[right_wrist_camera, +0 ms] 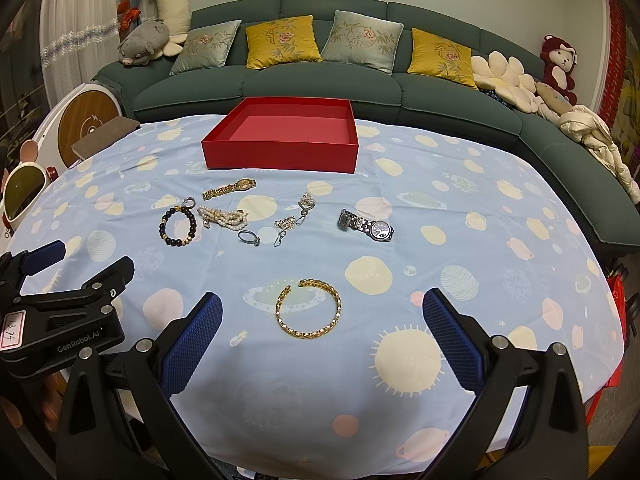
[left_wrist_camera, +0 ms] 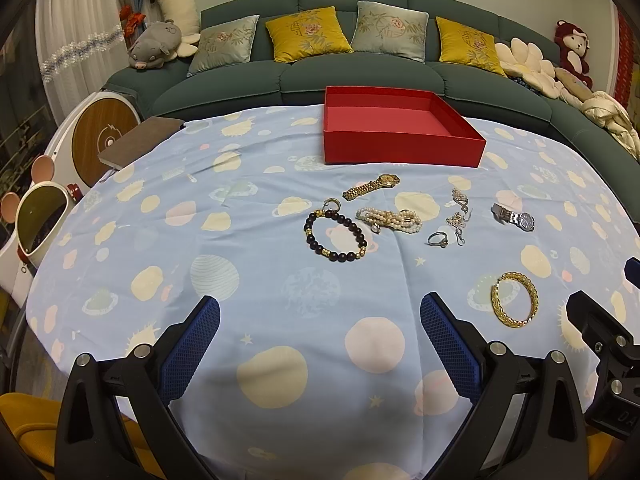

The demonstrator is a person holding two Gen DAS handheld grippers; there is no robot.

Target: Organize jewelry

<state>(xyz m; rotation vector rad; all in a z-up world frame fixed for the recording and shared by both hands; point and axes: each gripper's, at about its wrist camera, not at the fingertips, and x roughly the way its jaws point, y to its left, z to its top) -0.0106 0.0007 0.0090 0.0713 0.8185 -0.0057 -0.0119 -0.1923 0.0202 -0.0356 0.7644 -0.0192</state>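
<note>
An empty red box [left_wrist_camera: 400,144] [right_wrist_camera: 280,152] stands at the table's far side. In front of it lie a gold watch [left_wrist_camera: 372,186] [right_wrist_camera: 230,188], a dark bead bracelet [left_wrist_camera: 336,236] [right_wrist_camera: 179,226], a pearl bracelet [left_wrist_camera: 390,220] [right_wrist_camera: 222,217], a ring [left_wrist_camera: 437,239] [right_wrist_camera: 249,237], silver earrings [left_wrist_camera: 458,216] [right_wrist_camera: 294,218], a silver watch [left_wrist_camera: 514,217] [right_wrist_camera: 366,226] and a gold chain bracelet [left_wrist_camera: 514,300] [right_wrist_camera: 309,307]. My left gripper [left_wrist_camera: 320,320] is open over bare cloth. My right gripper [right_wrist_camera: 322,316] is open, just short of the gold chain bracelet.
The table wears a light blue planet-print cloth [left_wrist_camera: 280,288] [right_wrist_camera: 440,240]. A brown book [left_wrist_camera: 140,140] lies at its far left corner. A green sofa [left_wrist_camera: 360,76] with cushions stands behind. Each gripper shows at the other view's edge [left_wrist_camera: 600,340] [right_wrist_camera: 60,312].
</note>
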